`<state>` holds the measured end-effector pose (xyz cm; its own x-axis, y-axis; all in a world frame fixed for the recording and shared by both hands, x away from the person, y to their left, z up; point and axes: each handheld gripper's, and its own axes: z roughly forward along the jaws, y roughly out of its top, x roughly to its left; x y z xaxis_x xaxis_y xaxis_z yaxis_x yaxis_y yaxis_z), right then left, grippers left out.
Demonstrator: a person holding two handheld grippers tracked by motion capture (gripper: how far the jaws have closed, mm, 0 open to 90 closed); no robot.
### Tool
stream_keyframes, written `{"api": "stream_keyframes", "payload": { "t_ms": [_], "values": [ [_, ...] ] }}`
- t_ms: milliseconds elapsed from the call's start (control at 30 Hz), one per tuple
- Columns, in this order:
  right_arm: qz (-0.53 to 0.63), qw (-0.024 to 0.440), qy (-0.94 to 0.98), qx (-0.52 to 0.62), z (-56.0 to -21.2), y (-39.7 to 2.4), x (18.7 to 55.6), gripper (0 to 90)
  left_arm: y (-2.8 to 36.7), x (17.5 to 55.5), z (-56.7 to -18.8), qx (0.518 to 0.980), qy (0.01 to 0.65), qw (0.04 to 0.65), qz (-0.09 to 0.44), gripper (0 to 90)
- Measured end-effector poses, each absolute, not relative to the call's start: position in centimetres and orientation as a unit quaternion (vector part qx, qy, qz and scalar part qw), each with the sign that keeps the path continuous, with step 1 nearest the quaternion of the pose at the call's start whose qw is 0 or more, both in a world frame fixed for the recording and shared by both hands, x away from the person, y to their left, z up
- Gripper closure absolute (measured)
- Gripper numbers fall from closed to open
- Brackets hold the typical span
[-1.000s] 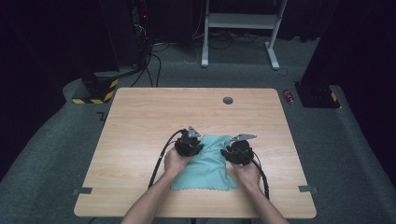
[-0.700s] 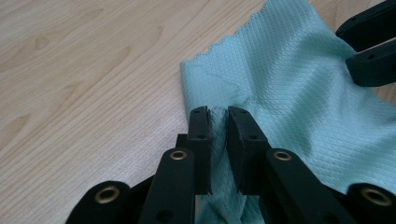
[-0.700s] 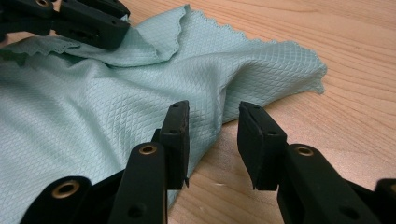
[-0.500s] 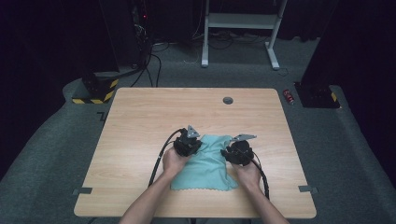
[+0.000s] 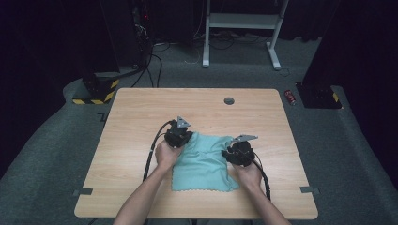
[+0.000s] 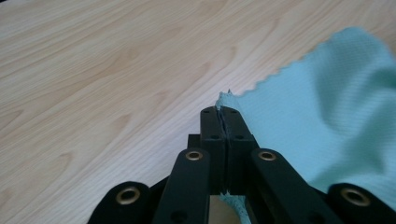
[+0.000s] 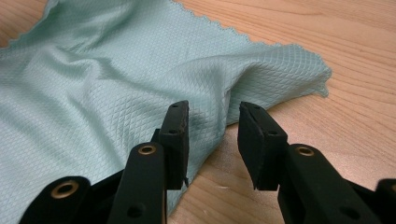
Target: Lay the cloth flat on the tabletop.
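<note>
A light teal cloth (image 5: 204, 161) lies on the wooden table (image 5: 141, 117), a little toward the near edge and around the middle between the left and right edges, with some wrinkles in it. The left gripper (image 6: 225, 122) has its jaws pressed together on the far left corner of the cloth, with a small tip of fabric showing above them. The right gripper (image 7: 212, 140) is at the far right part of the cloth with its jaws apart, one jaw over the fabric, and they grasp nothing.
</note>
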<state>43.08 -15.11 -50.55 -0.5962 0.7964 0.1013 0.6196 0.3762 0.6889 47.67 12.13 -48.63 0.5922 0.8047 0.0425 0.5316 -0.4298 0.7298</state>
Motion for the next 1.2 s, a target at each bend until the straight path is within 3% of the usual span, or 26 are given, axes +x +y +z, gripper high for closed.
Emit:
{"api": "stream_keyframes", "payload": {
  "t_ms": [167, 333, 533, 733, 1067, 1133, 1200],
  "values": [
    [0.357, 0.13, 0.817, 0.434, -50.1, -15.5, 42.9, 65.1, 13.6, 48.7, -49.8, 0.814, 0.439, 0.324, 0.201, 88.6],
    [0.356, 0.139, 0.814, 0.437, -49.8, -16.3, 43.1, 75.5, 14.6, 49.3, -50.6, 0.81, 0.455, 0.308, 0.207, 88.3],
    [0.34, 0.146, 0.808, 0.458, -50.2, -16.9, 43.8, 78.9, 14.5, 48.6, -50.2, 0.804, 0.454, 0.32, 0.214, 69.4],
    [0.336, 0.155, 0.794, 0.483, -50.4, -17.3, 44.7, 73.3, 14.4, 45.6, -49.3, 0.807, 0.428, 0.345, 0.216, 58.5],
    [0.337, 0.152, 0.796, 0.48, -50.7, -15.1, 45.9, 63.5, 15.3, 42.1, -51.5, 0.804, 0.449, 0.338, 0.194, 52.5],
    [0.331, 0.148, 0.798, 0.482, -51.0, -14.6, 46.2, 68.0, 15.5, 41.9, -51.9, 0.801, 0.453, 0.339, 0.198, 52.2],
    [0.322, 0.154, 0.805, 0.474, -51.2, -14.1, 46.3, 78.9, 15.7, 41.7, -52.0, 0.797, 0.455, 0.343, 0.2, 51.3]
  ]
}}
